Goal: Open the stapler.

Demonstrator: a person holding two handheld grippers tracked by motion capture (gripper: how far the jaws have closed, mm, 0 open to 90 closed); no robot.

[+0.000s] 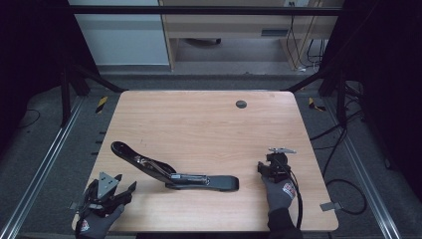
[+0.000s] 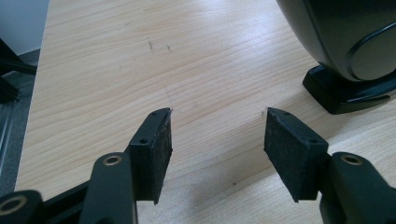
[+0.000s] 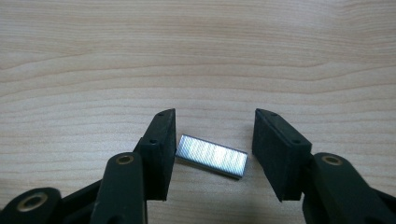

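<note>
In the high view, a black stapler [image 1: 171, 172] lay opened out flat on the wooden table [image 1: 199, 124], stretching from near the left edge toward the middle of the near edge. The left gripper [image 1: 119, 188] rested at the near left corner in a gloved hand [image 1: 97, 224], its jaws apart and empty. The right gripper [image 1: 264, 168] sat toward the near right corner, held by the other gloved hand [image 1: 280, 191].

In the left gripper view, the jaws stood wide over bare table with nothing between them; one end of the stapler [image 2: 348, 51] rose at the upper right, just beyond the jaw tips.

In the right gripper view, a silvery strip of staples [image 3: 212, 156] lay flat on the table between the parted jaws. One end sat just beside the left pad [image 3: 163, 149]; whether it touched could not be told. The other end stood clear of the right pad [image 3: 275, 149].
</note>
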